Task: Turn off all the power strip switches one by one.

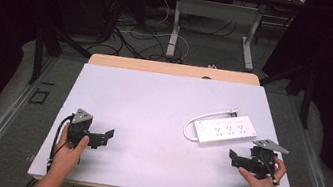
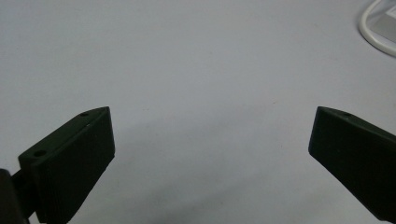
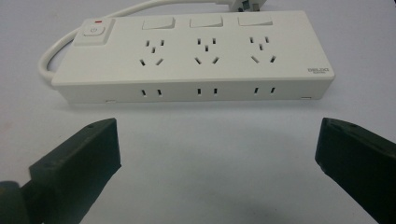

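Right gripper view puts your right gripper [image 3: 217, 154] low over the table [image 3: 210, 186], jaws spread wide with nothing between them. Just ahead of the tips, not touching, lies the power strip [image 3: 196, 58], its long side facing you. It lies flat, with three sockets in a row, three switches above them and a main button at the left end. Its cord [image 3: 51, 56] loops off that left end and runs behind the strip.

Your left gripper [image 2: 210, 154] also stands wide open over bare table, holding nothing; a loop of the cord shows at the far upper right corner of its view.

From the high view, your left gripper [image 1: 105, 138] rests at the near left of the table [image 1: 153, 101], well apart from the strip [image 1: 225, 128]. The right gripper [image 1: 233, 157] sits at the near right, just below the strip, jaws pointing toward the middle.
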Available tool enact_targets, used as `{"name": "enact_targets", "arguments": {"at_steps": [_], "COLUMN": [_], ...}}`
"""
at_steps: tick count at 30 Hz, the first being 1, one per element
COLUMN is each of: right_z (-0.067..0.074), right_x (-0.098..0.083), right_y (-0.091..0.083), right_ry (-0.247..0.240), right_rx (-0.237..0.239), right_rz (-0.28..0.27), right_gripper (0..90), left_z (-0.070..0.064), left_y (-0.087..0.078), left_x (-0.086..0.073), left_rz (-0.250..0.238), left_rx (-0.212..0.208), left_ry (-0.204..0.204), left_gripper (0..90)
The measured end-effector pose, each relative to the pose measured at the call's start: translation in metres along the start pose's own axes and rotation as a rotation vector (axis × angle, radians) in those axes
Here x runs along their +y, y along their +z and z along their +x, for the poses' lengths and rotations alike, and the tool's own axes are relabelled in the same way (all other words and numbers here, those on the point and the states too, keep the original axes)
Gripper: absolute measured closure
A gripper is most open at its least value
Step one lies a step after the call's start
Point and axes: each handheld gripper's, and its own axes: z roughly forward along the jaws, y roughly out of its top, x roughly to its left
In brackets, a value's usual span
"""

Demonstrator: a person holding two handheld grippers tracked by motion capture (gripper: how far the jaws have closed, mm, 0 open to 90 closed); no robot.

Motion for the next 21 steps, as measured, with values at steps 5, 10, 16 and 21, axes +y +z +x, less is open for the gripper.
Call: {"name": "enact_targets", "arguments": {"at_steps": [5,10,16,21], "right_z": [0.005,0.008,0.012,0.018], "right_x": [0.004,0.012,0.024,0.042], "right_y": [0.006,0.009,0.012,0.016], "right_ry": [-0.042,-0.039,-0.08,-0.133], "right_rx": [0.01,0.026,0.033,0.049], "right_rz": [0.033,0.028,0.029,0.024], "right_gripper": [0.0,0.4,7.4,17.1], "left_z": [-0.001,-0.002,-0.002,-0.002], "left_y": [0.001,0.001,0.001,0.001], "left_x": [0.0,0.0,0.0,0.0], "left_rz": [-0.009,-0.007,-0.005,-0.006], "left_rx": [0.009,0.005,0.003,0.004], "left_ry": [-0.004,-0.009,-0.01,-0.009], "left_gripper": [0.4,0.7,0.8,0.9]}}
